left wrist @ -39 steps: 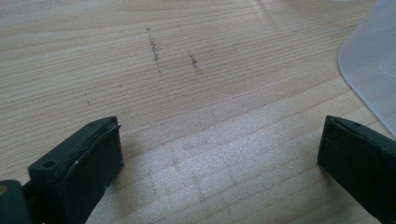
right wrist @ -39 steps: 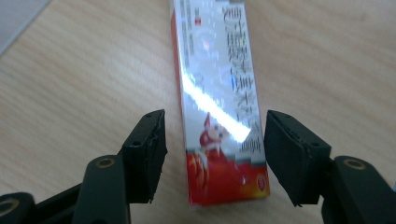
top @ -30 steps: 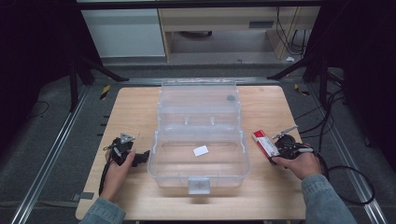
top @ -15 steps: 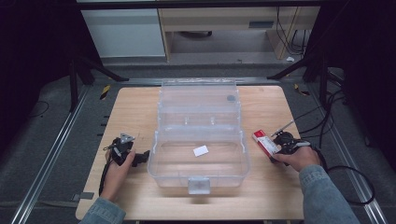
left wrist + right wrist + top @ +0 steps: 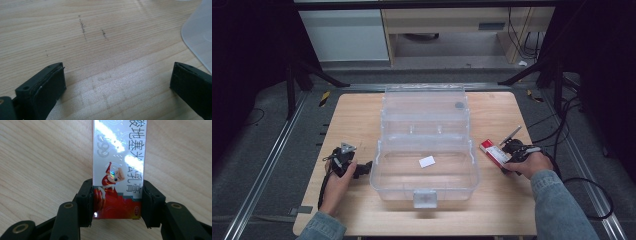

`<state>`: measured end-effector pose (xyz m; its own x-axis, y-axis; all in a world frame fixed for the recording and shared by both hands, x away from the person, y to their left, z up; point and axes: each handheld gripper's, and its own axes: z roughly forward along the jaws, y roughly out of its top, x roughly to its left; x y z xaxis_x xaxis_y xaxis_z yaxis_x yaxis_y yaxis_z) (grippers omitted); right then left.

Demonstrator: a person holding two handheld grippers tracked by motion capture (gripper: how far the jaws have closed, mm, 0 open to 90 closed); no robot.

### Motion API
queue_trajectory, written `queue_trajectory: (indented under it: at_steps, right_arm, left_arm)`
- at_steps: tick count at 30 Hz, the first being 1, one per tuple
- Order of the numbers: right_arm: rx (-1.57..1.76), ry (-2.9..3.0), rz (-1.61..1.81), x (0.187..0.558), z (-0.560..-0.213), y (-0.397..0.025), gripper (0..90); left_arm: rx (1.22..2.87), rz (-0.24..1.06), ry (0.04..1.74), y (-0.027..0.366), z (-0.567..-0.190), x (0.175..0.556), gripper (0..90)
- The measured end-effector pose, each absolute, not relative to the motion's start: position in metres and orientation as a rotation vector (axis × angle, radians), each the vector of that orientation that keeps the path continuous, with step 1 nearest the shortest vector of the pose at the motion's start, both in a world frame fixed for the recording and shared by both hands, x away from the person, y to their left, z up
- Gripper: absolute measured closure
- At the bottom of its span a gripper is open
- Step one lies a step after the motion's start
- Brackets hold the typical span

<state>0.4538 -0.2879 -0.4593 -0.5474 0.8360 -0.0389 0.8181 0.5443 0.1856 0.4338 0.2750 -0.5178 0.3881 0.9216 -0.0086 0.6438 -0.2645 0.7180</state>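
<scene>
A clear plastic toolbox (image 5: 427,184) stands open in the middle of the wooden table, its lid (image 5: 424,102) tipped back. A small white card (image 5: 427,161) lies on its floor. My right gripper (image 5: 503,155) is to the right of the box, shut on a red and white carton (image 5: 491,151). In the right gripper view the jaws of my right gripper (image 5: 117,202) clamp the carton (image 5: 118,157) at its red end, low over the wood. My left gripper (image 5: 365,167) lies left of the box, open; between its jaws (image 5: 117,82) is bare wood, and the box's corner (image 5: 200,37) is close.
The table (image 5: 362,120) has bare wood on both sides of the box and behind it. Cables (image 5: 562,125) trail off the right edge. Black stand legs (image 5: 312,75) and low cabinets (image 5: 347,35) lie beyond the far edge.
My right hand and its gripper have edged slightly away from the table's front edge, carton still in the jaws. The left gripper has stayed put.
</scene>
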Motion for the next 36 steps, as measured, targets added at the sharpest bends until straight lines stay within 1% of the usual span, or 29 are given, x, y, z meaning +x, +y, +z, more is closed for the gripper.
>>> queue_trajectory:
  at_steps: [6,8,9,10,14,24,36]
  right_arm:
    - [1.357,2.619,0.333,0.442,-0.446,-0.292,51.5]
    - [1.324,2.606,0.382,0.437,-0.438,-0.292,51.5]
    - [1.312,2.598,0.408,0.434,-0.434,-0.293,51.5]
    - [1.312,2.598,0.408,0.434,-0.434,-0.293,51.5]
    - [1.239,2.56,0.508,0.422,-0.413,-0.292,51.5]
    - [1.145,2.513,0.623,0.411,-0.369,-0.29,51.5]
    - [1.019,2.535,0.63,0.411,-0.348,-0.269,51.4]
  left_arm:
    - [2.004,0.558,1.338,0.276,-0.517,0.433,0.0]
    - [1.991,0.558,1.346,0.278,-0.516,0.433,3.4]
    - [1.982,0.55,1.352,0.28,-0.516,0.433,3.5]
    - [1.982,0.55,1.352,0.28,-0.516,0.433,3.2]
    - [2.002,0.569,1.343,0.279,-0.517,0.434,2.0]
    - [2.006,0.562,1.34,0.278,-0.518,0.436,0.0]
    - [2.005,0.56,1.34,0.278,-0.518,0.436,0.0]
